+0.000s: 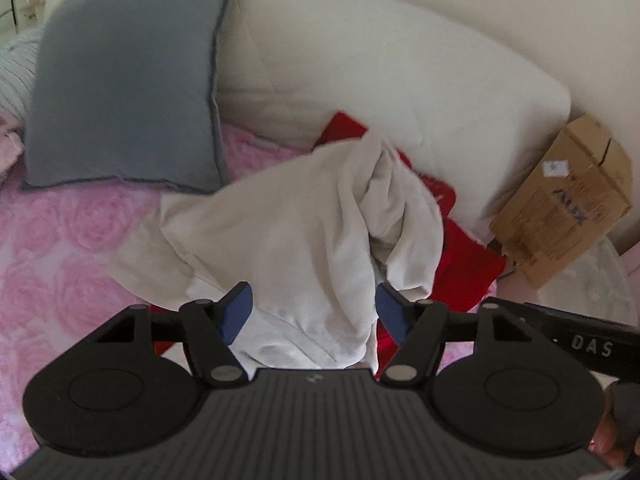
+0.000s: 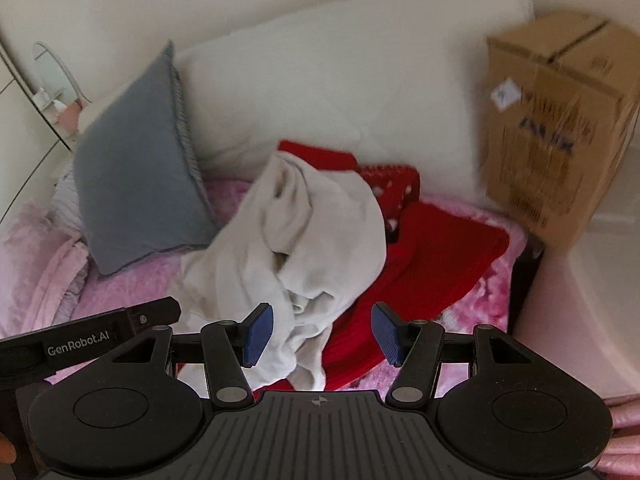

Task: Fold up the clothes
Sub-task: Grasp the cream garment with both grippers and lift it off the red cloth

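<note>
A crumpled cream-white garment [image 1: 304, 224] lies in a heap on a pink bed, on top of a red garment [image 1: 460, 264]. My left gripper [image 1: 314, 312] is open, its blue pads on either side of the garment's near end, not closed on it. In the right wrist view the same white garment [image 2: 304, 232] and the red garment [image 2: 432, 256] lie ahead. My right gripper [image 2: 322, 332] is open, over the near edge of both garments. The left gripper's body [image 2: 88, 340] shows at its left.
A grey pillow [image 1: 124, 88] leans against the cream headboard [image 1: 380, 64] at the left. A cardboard box [image 1: 568, 200] stands at the right beside the bed. The pink rose-patterned bedspread [image 1: 68, 264] covers the bed.
</note>
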`<move>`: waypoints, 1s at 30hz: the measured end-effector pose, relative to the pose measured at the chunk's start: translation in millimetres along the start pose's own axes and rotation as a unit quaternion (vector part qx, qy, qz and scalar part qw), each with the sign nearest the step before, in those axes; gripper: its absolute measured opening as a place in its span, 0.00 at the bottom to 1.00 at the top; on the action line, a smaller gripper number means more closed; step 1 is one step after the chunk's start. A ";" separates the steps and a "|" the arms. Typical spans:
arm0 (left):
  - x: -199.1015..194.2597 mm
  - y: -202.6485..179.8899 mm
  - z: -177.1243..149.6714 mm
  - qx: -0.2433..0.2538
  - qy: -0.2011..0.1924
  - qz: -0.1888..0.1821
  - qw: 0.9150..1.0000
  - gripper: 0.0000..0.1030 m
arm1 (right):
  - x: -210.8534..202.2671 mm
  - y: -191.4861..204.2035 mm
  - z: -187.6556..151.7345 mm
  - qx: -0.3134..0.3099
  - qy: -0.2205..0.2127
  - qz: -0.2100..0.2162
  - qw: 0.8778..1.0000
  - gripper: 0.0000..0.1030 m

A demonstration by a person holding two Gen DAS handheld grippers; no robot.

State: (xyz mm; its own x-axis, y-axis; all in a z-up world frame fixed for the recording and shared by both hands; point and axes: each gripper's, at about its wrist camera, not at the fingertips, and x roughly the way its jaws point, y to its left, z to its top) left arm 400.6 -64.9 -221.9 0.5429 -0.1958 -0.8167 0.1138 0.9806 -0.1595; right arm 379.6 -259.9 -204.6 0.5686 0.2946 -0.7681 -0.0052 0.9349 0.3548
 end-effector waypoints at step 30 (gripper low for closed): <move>18.4 48.3 3.0 -0.068 -0.036 -0.027 0.997 0.03 | 67.2 2.9 34.1 -0.026 0.033 0.074 0.996 0.09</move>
State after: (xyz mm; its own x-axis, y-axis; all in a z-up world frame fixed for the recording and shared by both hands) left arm 418.5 -21.2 -242.9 0.5973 -0.2434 -0.7642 0.0337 0.9596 -0.2792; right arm 445.9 -244.2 -237.1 0.5030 0.4411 -0.7433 -0.1291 0.8887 0.4400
